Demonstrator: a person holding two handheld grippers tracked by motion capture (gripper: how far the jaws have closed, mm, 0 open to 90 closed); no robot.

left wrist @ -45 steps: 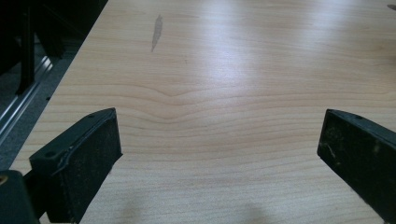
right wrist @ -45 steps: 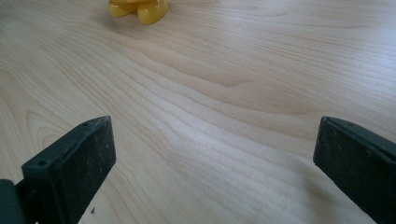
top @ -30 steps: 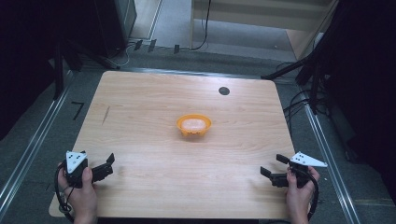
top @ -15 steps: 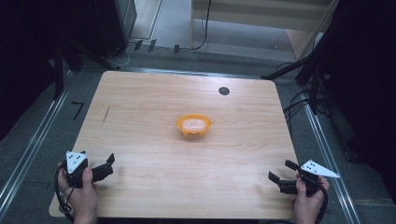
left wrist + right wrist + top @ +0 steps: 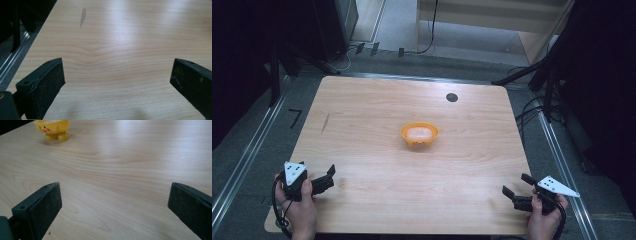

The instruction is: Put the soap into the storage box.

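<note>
Nearest, left gripper (image 5: 328, 178): at the table's (image 5: 362, 210) near left corner, jaws spread wide, nothing between them but bare wood. Right gripper (image 5: 515, 191): near right corner, jaws equally wide apart, holding nothing, aimed roughly toward the middle. Farther off, orange bowl (image 5: 419, 135): upright on small feet at the table's centre, well apart from both grippers, untouched. Judgement: no grasp begun; approach, pickup and any placing all remain.
</note>
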